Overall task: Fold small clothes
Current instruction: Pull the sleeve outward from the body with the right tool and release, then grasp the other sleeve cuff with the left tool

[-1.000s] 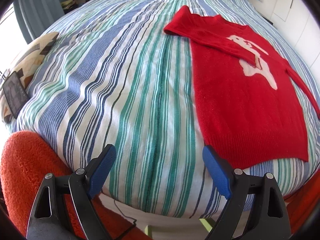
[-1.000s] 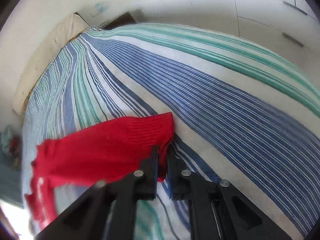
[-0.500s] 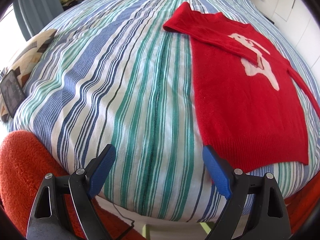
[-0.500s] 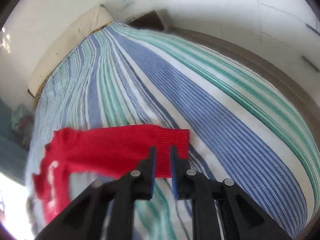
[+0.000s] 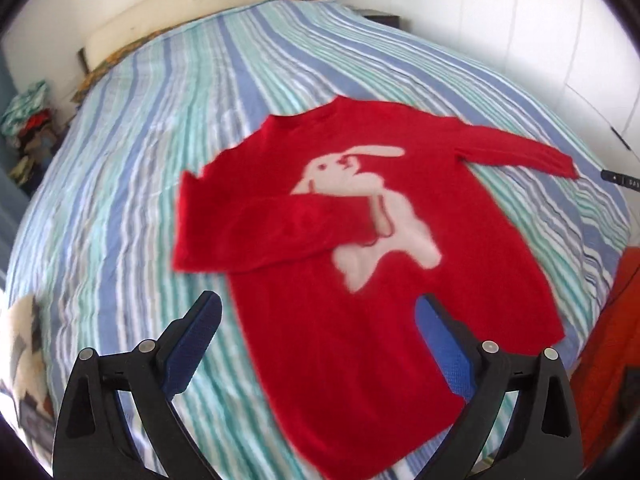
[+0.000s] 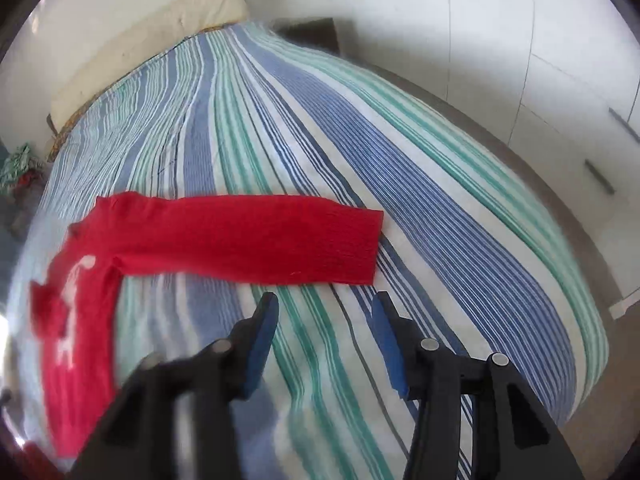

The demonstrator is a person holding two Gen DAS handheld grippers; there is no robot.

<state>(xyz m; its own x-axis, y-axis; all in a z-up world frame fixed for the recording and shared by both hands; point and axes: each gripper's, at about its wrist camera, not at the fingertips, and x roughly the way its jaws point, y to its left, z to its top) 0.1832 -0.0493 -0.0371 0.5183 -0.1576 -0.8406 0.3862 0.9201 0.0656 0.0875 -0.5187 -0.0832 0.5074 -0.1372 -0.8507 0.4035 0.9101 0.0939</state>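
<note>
A red sweater (image 5: 360,280) with a white rabbit design lies flat on the striped bed (image 5: 200,92). Its left sleeve is folded across the chest; its right sleeve (image 5: 516,148) stretches out to the right. My left gripper (image 5: 318,312) is open and empty, above the sweater's lower body. In the right wrist view the outstretched sleeve (image 6: 248,236) lies flat on the bed, its cuff to the right. My right gripper (image 6: 326,308) is open and empty, just short of the sleeve.
A cream headboard (image 5: 208,12) stands at the far end of the bed. A pile of clothes (image 5: 28,120) sits at the far left. White wardrobe doors (image 6: 540,60) line the right side. An orange fabric (image 5: 616,340) is at the near right.
My right gripper has opened and let go of the sleeve cuff, which now lies flat. My left gripper has swung from the bare bed to over the sweater.
</note>
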